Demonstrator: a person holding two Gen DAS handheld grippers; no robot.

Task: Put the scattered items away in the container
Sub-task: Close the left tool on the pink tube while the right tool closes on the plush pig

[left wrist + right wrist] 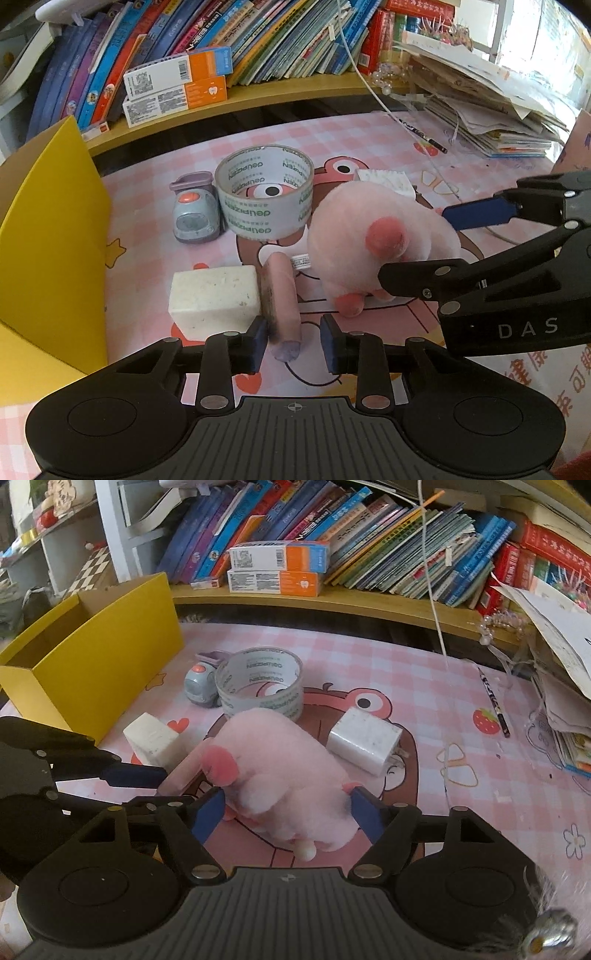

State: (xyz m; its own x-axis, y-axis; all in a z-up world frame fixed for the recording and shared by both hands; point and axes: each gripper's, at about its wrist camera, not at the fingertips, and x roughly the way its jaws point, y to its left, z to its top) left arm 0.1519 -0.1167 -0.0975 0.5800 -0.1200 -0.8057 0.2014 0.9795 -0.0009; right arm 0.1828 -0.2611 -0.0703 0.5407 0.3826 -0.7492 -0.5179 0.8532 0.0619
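A pink plush toy (pixel 280 771) lies on the pink mat; it also shows in the left wrist view (pixel 373 243). My right gripper (pixel 288 812) is open with its blue pads on either side of the plush, and shows from the side in the left wrist view (pixel 417 243). My left gripper (pixel 293 338) is open around the near end of a pink eraser stick (pixel 282 299). A white block (pixel 214 295) lies just left of the stick. A tape roll (pixel 264 188), a small grey toy (pixel 195 214) and a white charger (pixel 364 738) lie nearby. The yellow box (pixel 92 657) stands at the left.
A wooden shelf (pixel 332 602) of books runs along the back. A stack of papers and books (pixel 487 107) sits at the right. A pencil (pixel 493 701) and rubber bands (pixel 456 764) lie on the mat. A white cable (pixel 432 572) hangs down.
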